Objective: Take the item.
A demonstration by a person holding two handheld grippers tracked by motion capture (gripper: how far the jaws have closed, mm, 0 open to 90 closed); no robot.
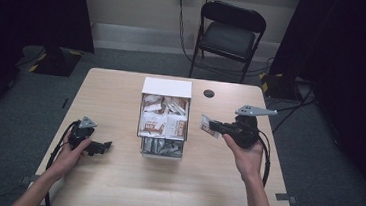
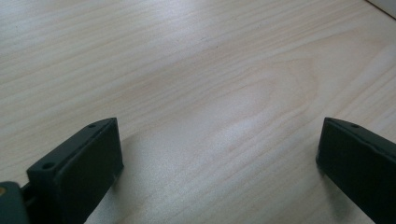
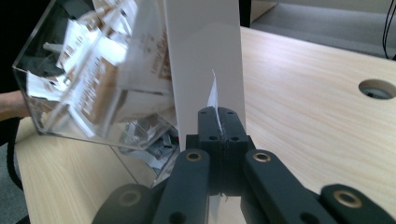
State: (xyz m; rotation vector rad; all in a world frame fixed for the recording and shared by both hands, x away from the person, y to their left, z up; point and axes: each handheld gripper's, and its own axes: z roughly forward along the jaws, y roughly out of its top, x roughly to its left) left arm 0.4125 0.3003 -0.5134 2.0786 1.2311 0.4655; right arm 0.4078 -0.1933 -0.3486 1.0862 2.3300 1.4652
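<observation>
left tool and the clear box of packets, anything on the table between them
Nothing: in the high view only bare table lies between the left tool and the clear box. The left gripper view shows bare wood too.

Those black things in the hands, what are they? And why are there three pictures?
They are grabbing tools with two jaws that a person squeezes by hand. One picture comes from a camera high above the table. The other two come from little cameras riding on each tool.

On the table stands a clear box full of small packets, with a white lid standing up at its back. Near it is a round hole in the tabletop.

The left tool has its jaws wide apart over bare wood and holds nothing; from above you see it here. The right tool is shut on one packet. Its own camera shows the thin packet edge-on, pinched between the jaws, next to the box.
</observation>
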